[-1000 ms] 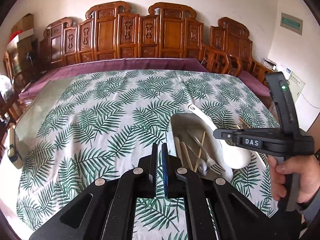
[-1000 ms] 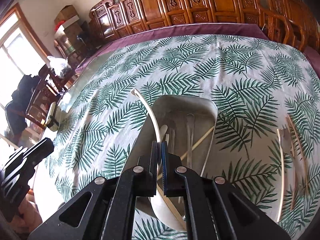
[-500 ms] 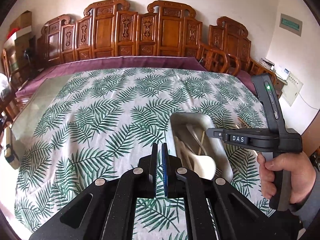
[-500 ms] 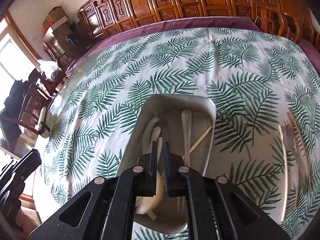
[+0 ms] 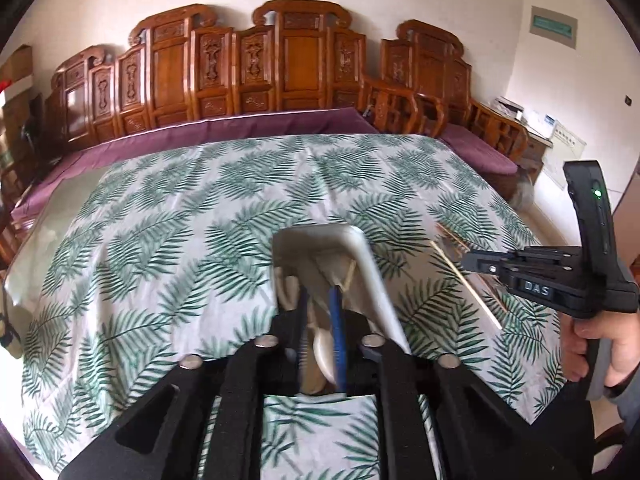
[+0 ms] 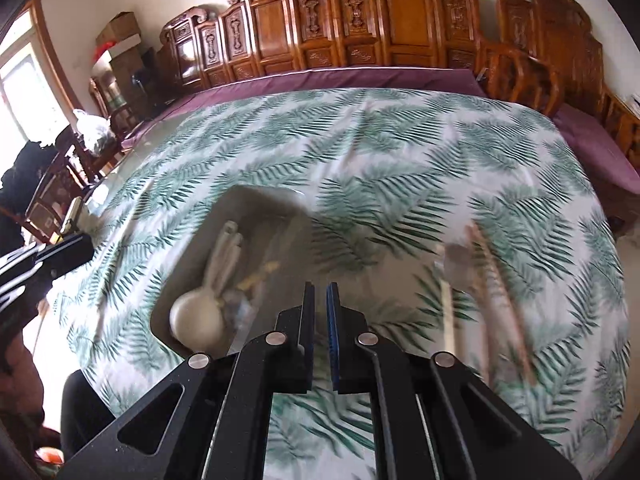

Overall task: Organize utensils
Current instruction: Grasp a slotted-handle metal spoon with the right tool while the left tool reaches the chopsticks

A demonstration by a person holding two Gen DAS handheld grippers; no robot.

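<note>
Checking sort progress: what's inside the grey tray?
In the grey tray: a white ladle, pale handles beside it, one wooden chopstick. Motion blur and the right gripper hide the rest.

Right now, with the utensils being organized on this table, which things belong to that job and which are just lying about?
Part of the job:
- grey metal tray
- white ladle-like spoon in the tray
- wooden chopsticks loose on the leaf-print tablecloth
- left gripper, jaws opening over the tray
- right gripper, empty

Just lying about:
- carved wooden chairs
- cardboard boxes
- purple undercloth
</note>
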